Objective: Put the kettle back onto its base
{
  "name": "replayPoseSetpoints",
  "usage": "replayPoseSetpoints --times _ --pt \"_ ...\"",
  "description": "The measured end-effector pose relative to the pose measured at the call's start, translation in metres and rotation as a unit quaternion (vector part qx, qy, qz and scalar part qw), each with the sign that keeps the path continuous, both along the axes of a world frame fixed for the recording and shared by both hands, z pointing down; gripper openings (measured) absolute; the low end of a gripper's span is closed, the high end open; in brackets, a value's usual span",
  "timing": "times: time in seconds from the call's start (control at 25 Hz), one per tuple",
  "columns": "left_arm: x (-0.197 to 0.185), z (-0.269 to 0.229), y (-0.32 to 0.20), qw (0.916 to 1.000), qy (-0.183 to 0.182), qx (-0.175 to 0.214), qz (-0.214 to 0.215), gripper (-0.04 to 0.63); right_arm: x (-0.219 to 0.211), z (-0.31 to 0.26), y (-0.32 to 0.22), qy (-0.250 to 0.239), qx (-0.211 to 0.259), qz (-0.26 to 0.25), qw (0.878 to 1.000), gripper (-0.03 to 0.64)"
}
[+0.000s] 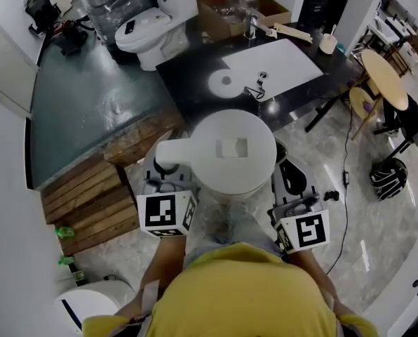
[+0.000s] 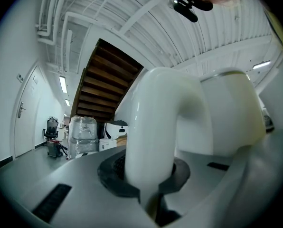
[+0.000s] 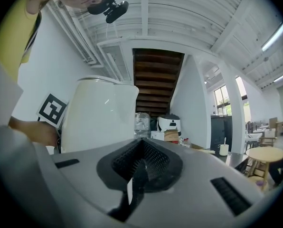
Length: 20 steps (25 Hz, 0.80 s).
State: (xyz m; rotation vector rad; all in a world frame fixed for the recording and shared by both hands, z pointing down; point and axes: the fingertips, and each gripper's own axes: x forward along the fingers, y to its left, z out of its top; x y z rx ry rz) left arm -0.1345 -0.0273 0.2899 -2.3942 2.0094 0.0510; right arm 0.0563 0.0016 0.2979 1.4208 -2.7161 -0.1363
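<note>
A white kettle (image 1: 236,149) hangs in front of me, seen from above in the head view, short of the black table (image 1: 188,83). Its handle (image 2: 155,122) stands upright between the jaws of my left gripper (image 2: 151,186), which is shut on it. In the head view that left gripper (image 1: 168,167) sits at the kettle's left. The round white base (image 1: 226,81) with its cord lies on the table beside a white mat (image 1: 282,62). My right gripper (image 3: 140,169) is shut with nothing in it. It is beside the kettle body (image 3: 99,115), at the right in the head view (image 1: 291,181).
A toilet (image 1: 156,21) and a cardboard box (image 1: 226,16) stand beyond the table. Wooden pallets (image 1: 90,195) lie at the left. A cup (image 1: 327,43) is on the table's far right, with a round wooden table (image 1: 384,79) and chairs beyond. A dark bag (image 1: 388,178) lies on the floor.
</note>
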Motion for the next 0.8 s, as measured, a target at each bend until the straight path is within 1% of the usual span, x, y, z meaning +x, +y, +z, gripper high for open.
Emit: replayPoseSetpoints --times 0.32,0.56,0.68,0.8 --pt "-0.001 0.0 -0.068 0.9999 0.001 0.004 -0.011 0.04 -0.004 0.0 -0.077 -0.01 -0.003 -0.011 1.0 0.015" --pt "-0.002 0.0 -0.122 0.9994 0.003 0.009 -0.034 0.04 -0.004 0.002 -0.136 -0.008 -0.007 -0.035 0.999 0.015" --pt "-0.004 -0.002 -0.144 0.9987 0.0 0.015 -0.049 0.04 -0.006 0.0 -0.159 -0.009 0.002 -0.053 0.999 0.015" --pt "-0.007 0.0 -0.165 0.9981 0.002 0.015 -0.06 0.04 -0.008 -0.002 -0.182 -0.015 0.009 -0.058 0.998 0.015"
